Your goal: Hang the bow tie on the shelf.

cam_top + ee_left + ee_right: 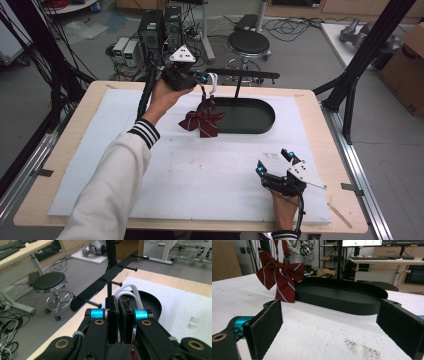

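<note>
Bow tie [202,121] hangs by its white strap [212,83] from the left claw [204,79], clamped tight on the strap, just above the black tray [260,120]. Right claw [273,162] gapes wide, empty, on the desk [320,130].

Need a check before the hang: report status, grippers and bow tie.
Left gripper shut on white strap, bow tie hanging below. Right gripper open, resting on mat. Rack pegs just ahead, unobstructed.

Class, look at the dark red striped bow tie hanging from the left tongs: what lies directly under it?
Under the bow tie lie the white mat and the near rim of the black oval tray. The mat patch beneath its tails is covered.
</note>
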Available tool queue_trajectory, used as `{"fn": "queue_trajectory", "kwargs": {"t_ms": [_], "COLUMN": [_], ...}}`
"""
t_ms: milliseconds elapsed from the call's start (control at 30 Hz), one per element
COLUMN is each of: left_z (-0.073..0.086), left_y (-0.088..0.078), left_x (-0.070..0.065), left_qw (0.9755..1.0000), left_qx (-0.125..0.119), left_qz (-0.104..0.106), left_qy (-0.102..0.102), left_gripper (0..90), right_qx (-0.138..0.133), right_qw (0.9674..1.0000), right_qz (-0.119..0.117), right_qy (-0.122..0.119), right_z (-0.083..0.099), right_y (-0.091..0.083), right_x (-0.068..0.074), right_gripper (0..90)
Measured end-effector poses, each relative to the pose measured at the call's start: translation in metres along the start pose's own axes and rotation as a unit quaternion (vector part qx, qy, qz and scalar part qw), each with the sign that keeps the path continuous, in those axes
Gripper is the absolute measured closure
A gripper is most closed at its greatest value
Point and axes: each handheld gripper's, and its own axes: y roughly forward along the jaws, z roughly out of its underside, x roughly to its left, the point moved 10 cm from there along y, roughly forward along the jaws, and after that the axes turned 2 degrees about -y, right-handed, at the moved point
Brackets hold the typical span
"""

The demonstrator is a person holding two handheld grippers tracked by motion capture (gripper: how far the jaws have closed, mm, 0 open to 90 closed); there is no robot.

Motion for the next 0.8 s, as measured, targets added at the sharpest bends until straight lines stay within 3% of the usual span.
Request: {"fn": "queue_trajectory", "kwargs": {"t_ms": [500,800], "left_z": [-0.027,-0.033], "left_y": [0.017,0.022], "left_x": [-0.008,0.006], "left_qw": [0.9998,0.9995], "left_qx": [-0.004,-0.014], "left_qz": [-0.004,-0.027], "left_qy": [0.021,0.012], "left_gripper": [86.5,86.5], "right_qx": [-0.002,-0.002], "right_qw": [1.0000,1.0000], "right_qz": [0.000,0.000], "right_qy": [-0.002,0.003], "right_z": [0.000,0.000], "right_y": [0.000,0.000], "right_x": [0.000,0.000], "right_gripper": [5.8,5.8]}}
